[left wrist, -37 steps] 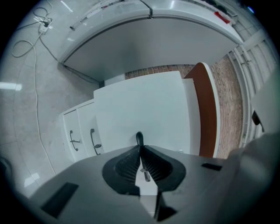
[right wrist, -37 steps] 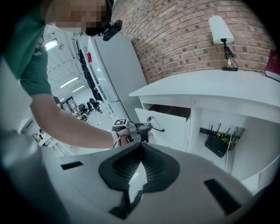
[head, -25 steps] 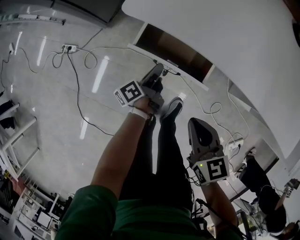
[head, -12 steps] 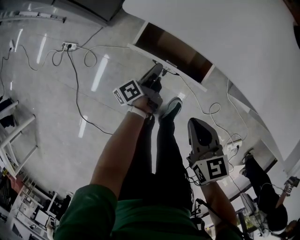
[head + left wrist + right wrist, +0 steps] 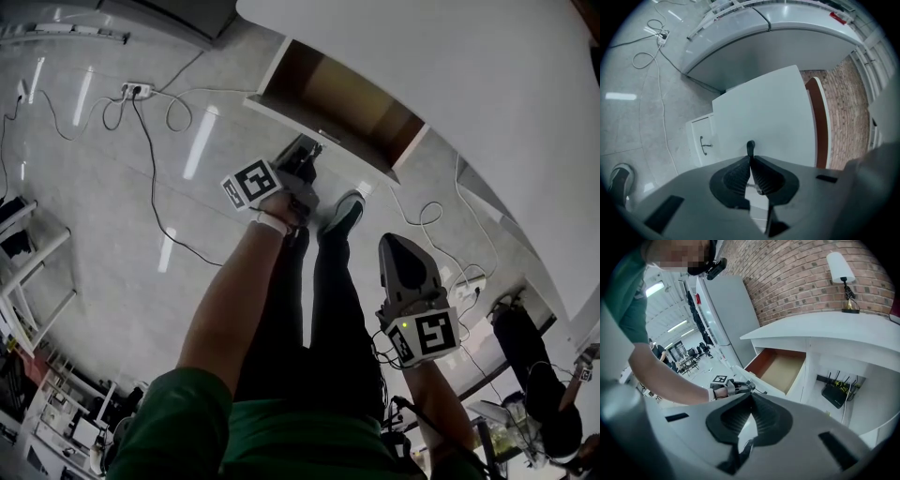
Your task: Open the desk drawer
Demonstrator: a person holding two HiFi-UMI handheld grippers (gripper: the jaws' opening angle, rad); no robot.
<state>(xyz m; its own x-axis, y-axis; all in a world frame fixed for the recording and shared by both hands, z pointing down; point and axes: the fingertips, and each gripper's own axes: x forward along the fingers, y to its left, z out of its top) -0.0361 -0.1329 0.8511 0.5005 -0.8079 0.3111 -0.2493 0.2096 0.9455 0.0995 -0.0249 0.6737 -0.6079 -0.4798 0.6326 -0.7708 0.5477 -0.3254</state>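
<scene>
The white desk (image 5: 450, 84) has its drawer (image 5: 328, 94) pulled out, showing a brown inside (image 5: 780, 369). My left gripper (image 5: 307, 155) is at the drawer's white front panel (image 5: 309, 127). In the left gripper view the left gripper (image 5: 750, 158) is shut on the drawer's dark handle (image 5: 750, 146), which pokes up between the pads. My right gripper (image 5: 400, 248) hangs lower right, apart from the desk. Its jaws (image 5: 751, 398) are shut with nothing in them.
Cables and a power strip (image 5: 139, 94) lie on the grey floor at the left. My legs and a shoe (image 5: 345, 216) stand below the drawer. A lamp (image 5: 841, 268) is on the desk and a router (image 5: 836, 394) underneath. A white cabinet door with a handle (image 5: 704, 145) is nearby.
The drawer has slid further out of the desk, showing more of its brown inside. My left gripper has drawn back with the handle. The right gripper has hardly moved.
</scene>
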